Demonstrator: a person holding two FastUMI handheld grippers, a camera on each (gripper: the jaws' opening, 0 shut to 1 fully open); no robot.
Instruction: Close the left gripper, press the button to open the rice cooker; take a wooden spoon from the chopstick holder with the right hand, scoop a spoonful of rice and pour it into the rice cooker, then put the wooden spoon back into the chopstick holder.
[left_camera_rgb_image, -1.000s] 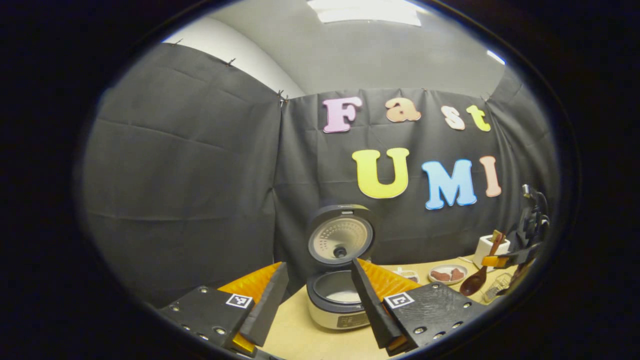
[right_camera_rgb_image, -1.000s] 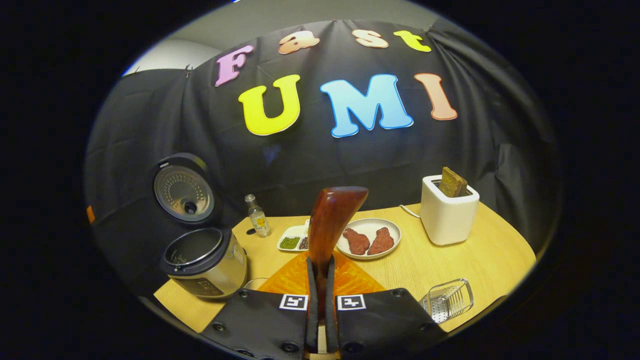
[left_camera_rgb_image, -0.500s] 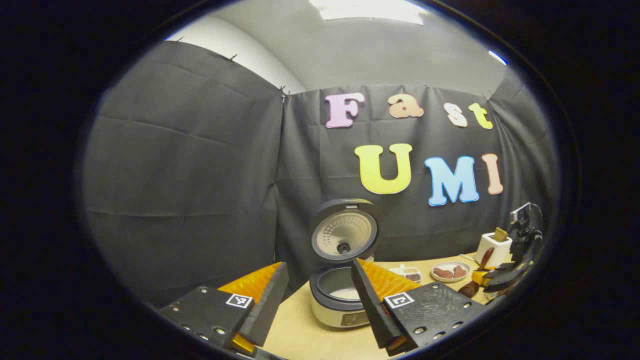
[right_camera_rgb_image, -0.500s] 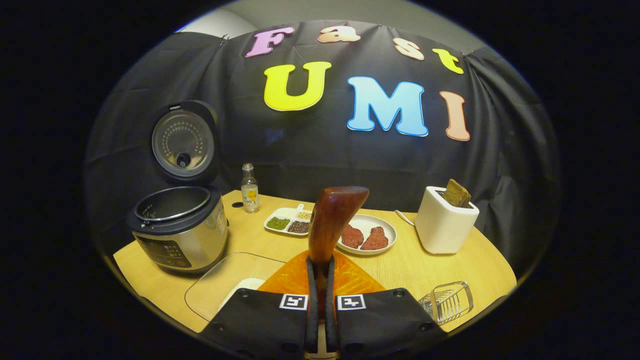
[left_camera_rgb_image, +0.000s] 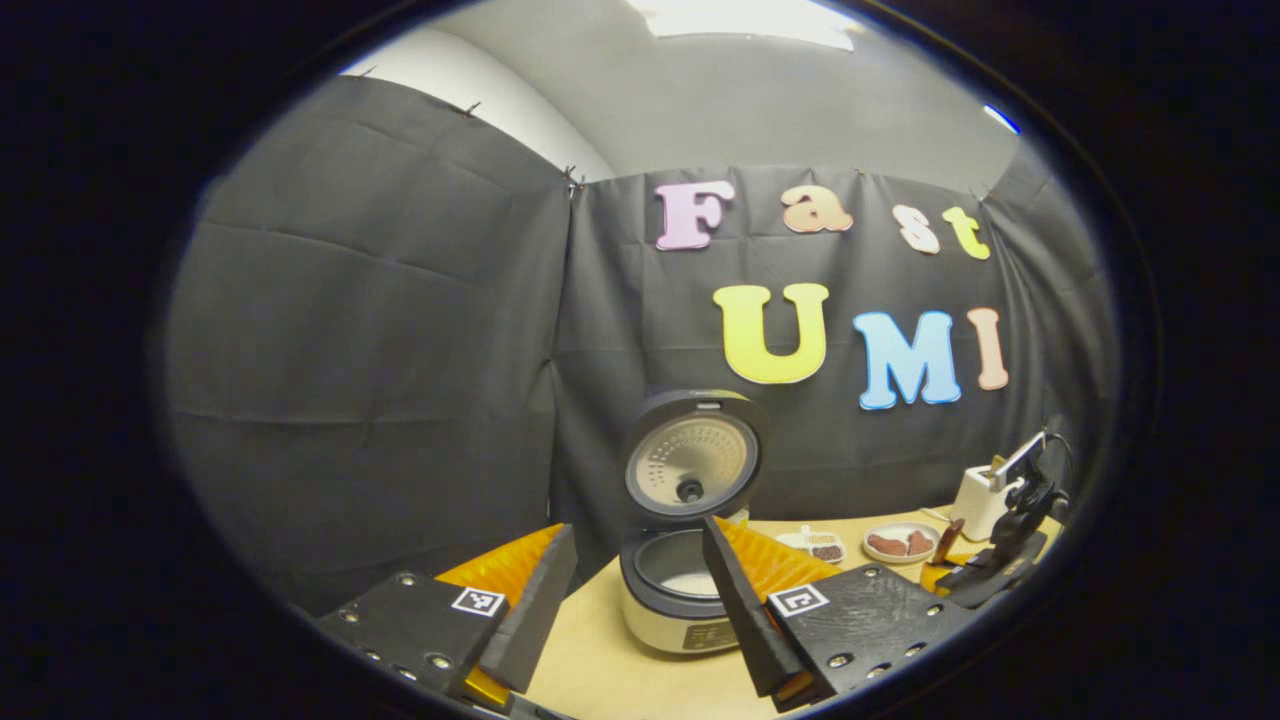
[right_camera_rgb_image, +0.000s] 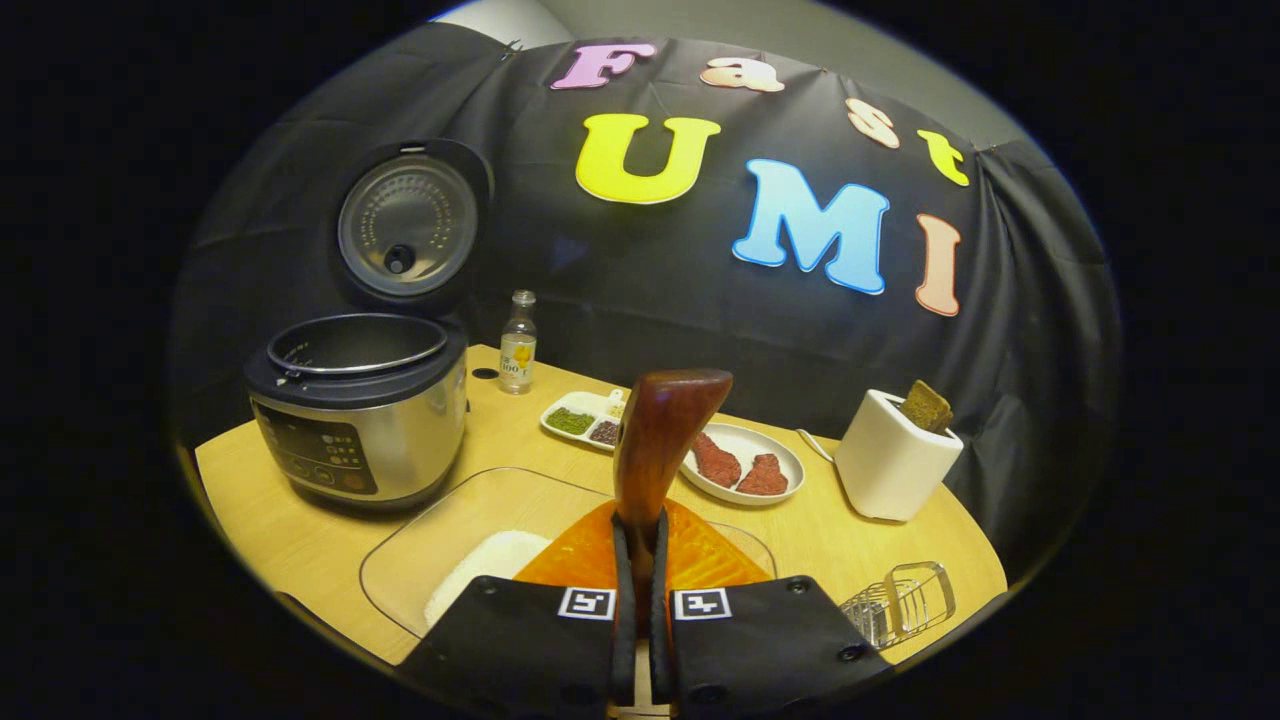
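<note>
The right gripper (right_camera_rgb_image: 640, 560) is clamped on the wooden spoon (right_camera_rgb_image: 660, 430), above a clear tray (right_camera_rgb_image: 440, 530) of rice (right_camera_rgb_image: 490, 565) at the near table edge. The left gripper (left_camera_rgb_image: 630, 590) is wide open and empty. Farther left, the rice cooker (right_camera_rgb_image: 360, 420) stands with its lid (right_camera_rgb_image: 405, 225) up; the wire chopstick holder (right_camera_rgb_image: 900, 605) lies near right.

1. The left hand-held gripper (left_camera_rgb_image: 632, 600) has its fingers spread wide apart, holding nothing.
2. Between them, the rice cooker (left_camera_rgb_image: 680, 590) stands on the surface (left_camera_rgb_image: 610, 670), lid raised upright.
3. Far right, the other hand-held gripper (left_camera_rgb_image: 975, 570) holds the wooden spoon (left_camera_rgb_image: 946, 541) near a plate (left_camera_rgb_image: 898, 544).
</note>
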